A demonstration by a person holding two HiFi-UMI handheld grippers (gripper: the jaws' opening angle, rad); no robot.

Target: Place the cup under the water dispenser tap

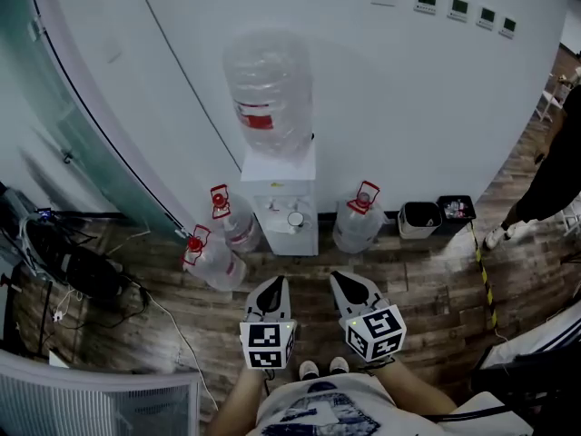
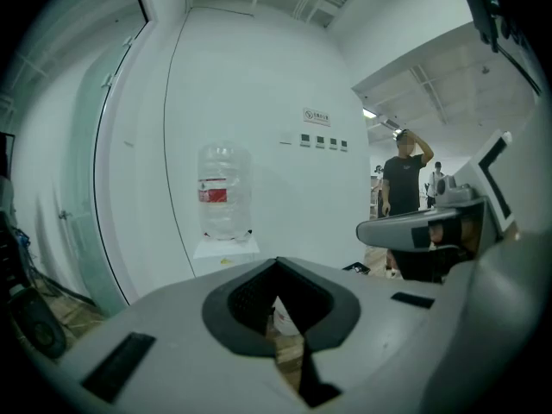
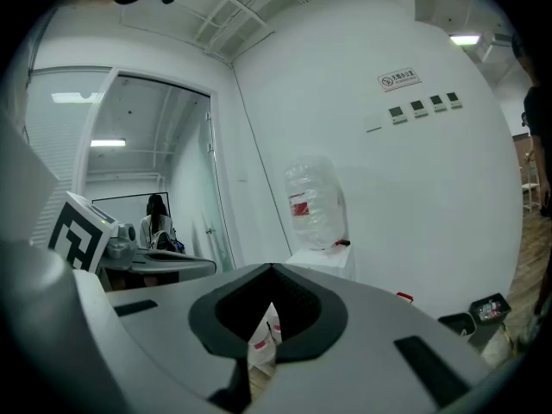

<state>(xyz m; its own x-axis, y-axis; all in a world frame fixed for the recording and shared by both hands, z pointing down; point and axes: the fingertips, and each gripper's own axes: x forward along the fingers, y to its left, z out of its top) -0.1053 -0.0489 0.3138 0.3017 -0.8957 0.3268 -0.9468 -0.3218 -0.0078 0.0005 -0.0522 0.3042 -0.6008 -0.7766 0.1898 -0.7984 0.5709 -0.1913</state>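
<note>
The white water dispenser [image 1: 283, 198] stands against the wall, with a large clear bottle [image 1: 270, 89] on top. A small white cup [image 1: 295, 218] sits in its recess below the taps. Well short of it, over the wooden floor, my left gripper [image 1: 272, 284] and right gripper [image 1: 349, 282] hover side by side. Both point toward the dispenser, jaws shut, with nothing in them. The left gripper view shows the left gripper's joined jaws [image 2: 278, 264] below the bottle [image 2: 222, 192]. The right gripper view shows the right gripper's shut jaws [image 3: 272, 270] under the bottle [image 3: 315, 201].
Three spare water bottles stand on the floor beside the dispenser [image 1: 238, 223] [image 1: 211, 260] [image 1: 357, 223]. Two small bins [image 1: 419, 218] [image 1: 456, 209] sit to its right. Cables and gear [image 1: 73, 266] lie at the left by a glass wall. A person [image 1: 554, 171] stands at the right.
</note>
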